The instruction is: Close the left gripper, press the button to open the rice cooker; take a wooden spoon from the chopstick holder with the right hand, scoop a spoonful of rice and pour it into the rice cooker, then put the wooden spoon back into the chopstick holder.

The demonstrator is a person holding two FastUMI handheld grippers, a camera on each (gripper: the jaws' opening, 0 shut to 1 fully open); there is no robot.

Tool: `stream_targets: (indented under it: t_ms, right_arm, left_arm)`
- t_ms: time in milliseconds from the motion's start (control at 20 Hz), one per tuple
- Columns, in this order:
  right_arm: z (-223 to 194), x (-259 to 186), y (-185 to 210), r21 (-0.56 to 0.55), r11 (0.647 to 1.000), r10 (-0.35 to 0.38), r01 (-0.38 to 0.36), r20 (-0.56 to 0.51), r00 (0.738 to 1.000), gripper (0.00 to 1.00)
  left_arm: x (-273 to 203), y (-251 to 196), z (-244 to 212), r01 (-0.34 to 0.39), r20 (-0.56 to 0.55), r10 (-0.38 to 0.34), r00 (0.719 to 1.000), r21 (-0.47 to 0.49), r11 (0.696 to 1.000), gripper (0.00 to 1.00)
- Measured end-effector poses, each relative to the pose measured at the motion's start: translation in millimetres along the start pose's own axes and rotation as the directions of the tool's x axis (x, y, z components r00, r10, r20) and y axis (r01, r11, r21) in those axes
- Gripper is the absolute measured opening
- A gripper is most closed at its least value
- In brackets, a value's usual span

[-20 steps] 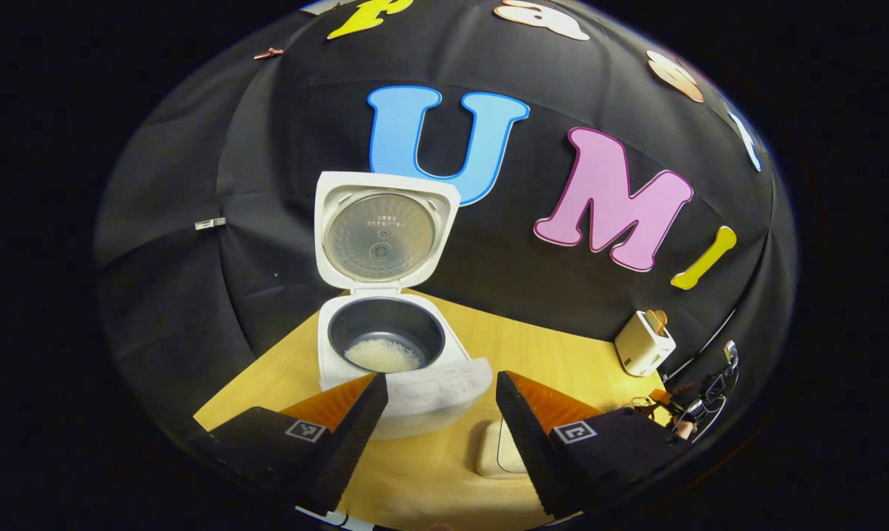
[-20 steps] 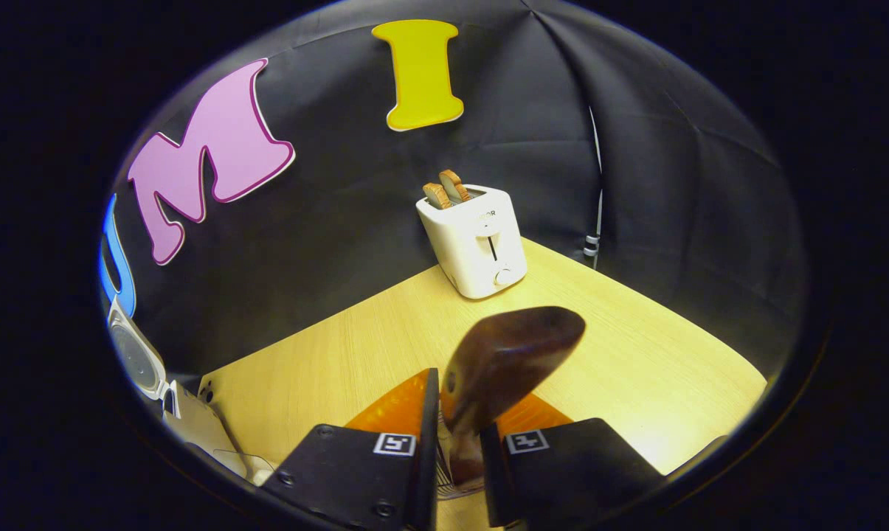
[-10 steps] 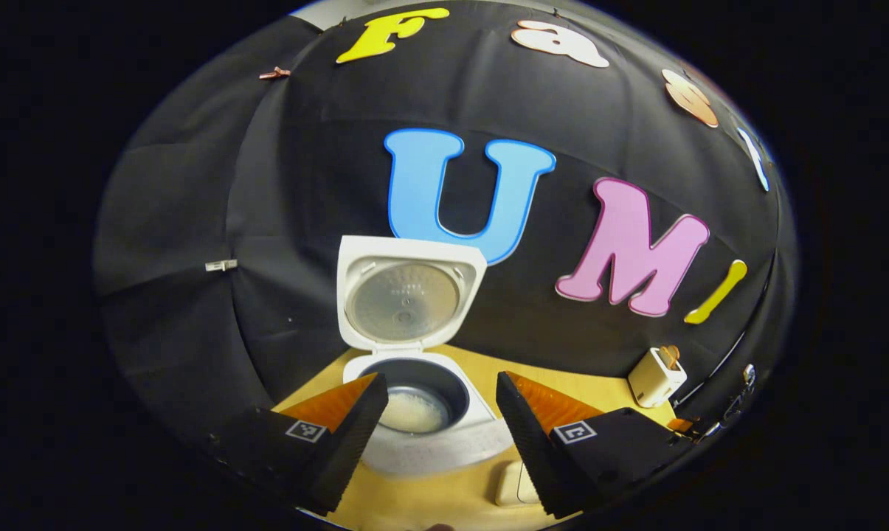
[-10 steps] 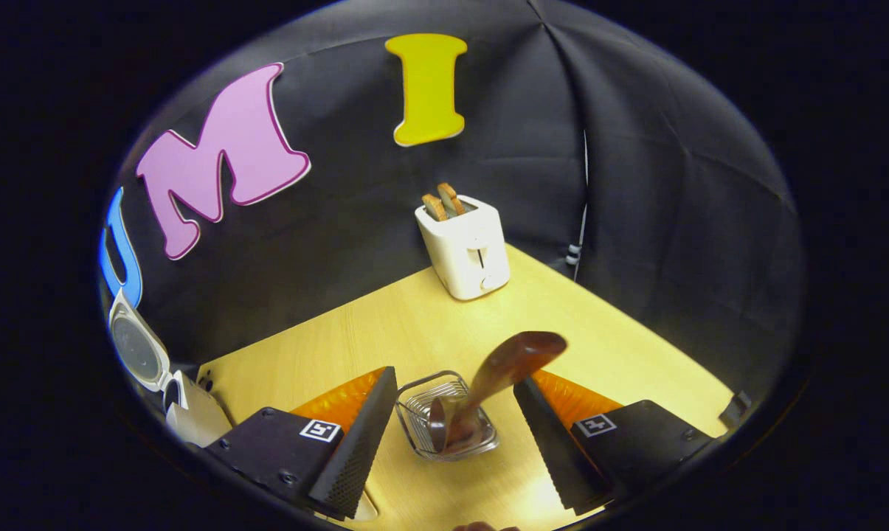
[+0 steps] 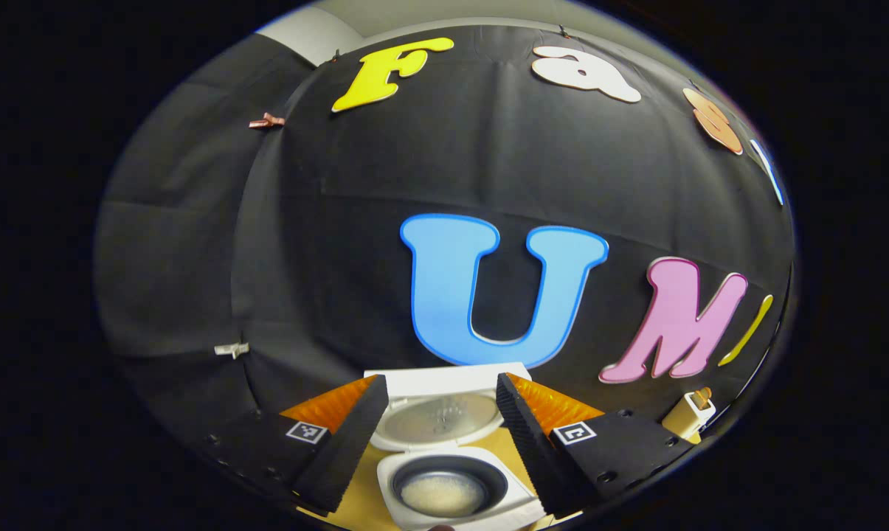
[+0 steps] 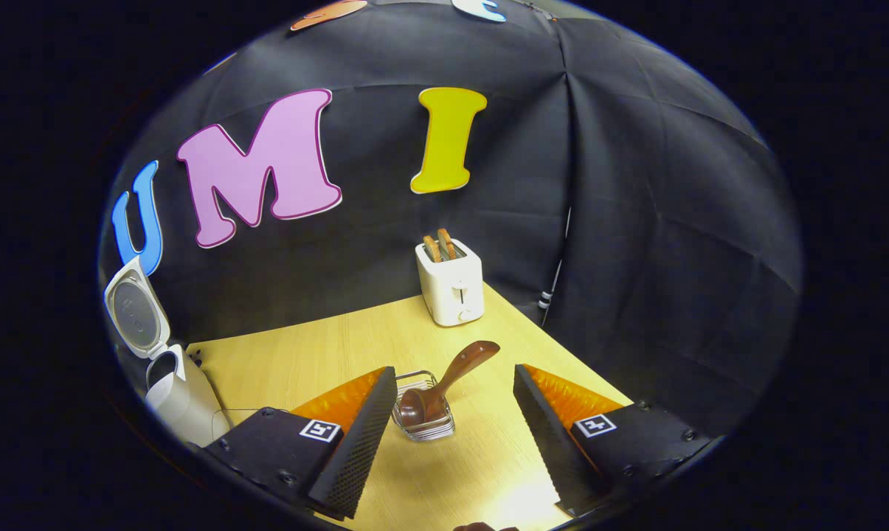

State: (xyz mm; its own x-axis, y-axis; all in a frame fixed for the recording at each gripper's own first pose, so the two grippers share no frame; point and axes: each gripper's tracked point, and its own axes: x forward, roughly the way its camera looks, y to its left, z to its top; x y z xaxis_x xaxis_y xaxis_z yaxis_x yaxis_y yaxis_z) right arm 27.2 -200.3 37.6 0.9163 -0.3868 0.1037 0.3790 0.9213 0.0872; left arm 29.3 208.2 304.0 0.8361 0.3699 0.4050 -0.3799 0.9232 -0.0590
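Released moments ago, the wooden spoon [image 6: 444, 381] stands in the chopstick holder [image 6: 423, 417]; right gripper [image 6: 451, 431] gapes wide above it, left gripper [image 5: 437, 435] likewise.

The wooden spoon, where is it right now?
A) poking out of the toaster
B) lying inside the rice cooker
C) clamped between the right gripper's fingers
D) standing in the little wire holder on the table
D: in the right gripper view the wooden spoon stands bowl-down in the wire holder on the table, handle leaning out, while the right gripper is open and apart from it.
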Motion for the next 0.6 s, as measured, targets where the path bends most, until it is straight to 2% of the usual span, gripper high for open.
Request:
stream_targets:
  t_ms: [250, 500, 600]
  right_arm:
    - [6, -44, 18, 0.011, 1.0, -0.014, 0.014, 0.022, 1.0, 0.99]
    - [-5, -70, 35, 0.021, 0.999, -0.024, 0.025, -0.004, 1.0, 0.99]
    - [-12, -76, 39, 0.007, 1.0, -0.024, 0.024, -0.017, 1.0, 0.99]
  left_arm:
    - [65, 3, 11, 0.04, 0.009, -0.041, 0.999, 0.045, 0.998, 0.95]
    - [126, 11, -13, 0.047, -0.04, -0.046, 0.998, 0.027, 0.999, 0.95]
    - [150, 9, -32, 0.05, -0.075, -0.045, 0.996, 0.062, 0.997, 0.95]
